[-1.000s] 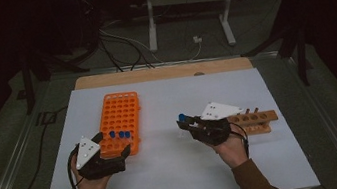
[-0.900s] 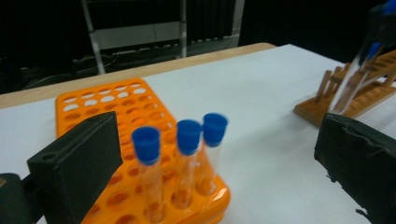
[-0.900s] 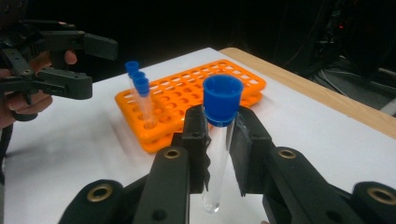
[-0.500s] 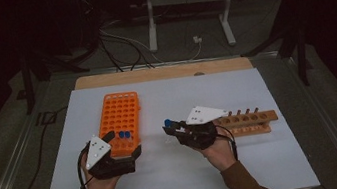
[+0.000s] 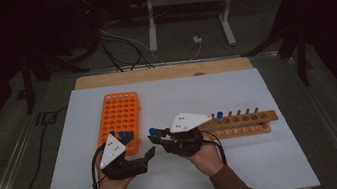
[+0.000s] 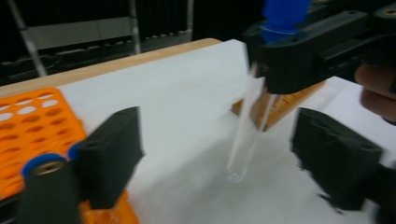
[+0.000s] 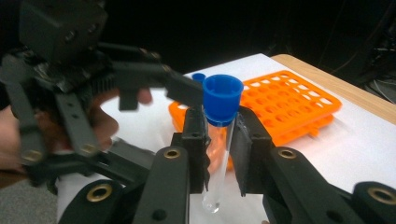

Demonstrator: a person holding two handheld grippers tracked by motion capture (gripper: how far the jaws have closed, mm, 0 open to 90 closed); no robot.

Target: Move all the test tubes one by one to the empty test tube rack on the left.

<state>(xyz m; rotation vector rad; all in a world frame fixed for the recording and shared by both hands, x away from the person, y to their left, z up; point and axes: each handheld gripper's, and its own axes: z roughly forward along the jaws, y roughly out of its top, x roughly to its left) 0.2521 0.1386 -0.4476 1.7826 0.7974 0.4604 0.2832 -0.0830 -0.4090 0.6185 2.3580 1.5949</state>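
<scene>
Between the racks, the right gripper [image 5: 155, 136] has swung its clamped blue-capped tube [image 7: 219, 135] toward the wide-open left gripper [image 5: 147, 154], probably for a handover.

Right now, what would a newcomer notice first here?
The blue-capped test tube pinched just below its cap in the right gripper, held upright over the white mat between both hands. Next, the bright orange rack at left, then the left gripper open beside the tube.
</scene>
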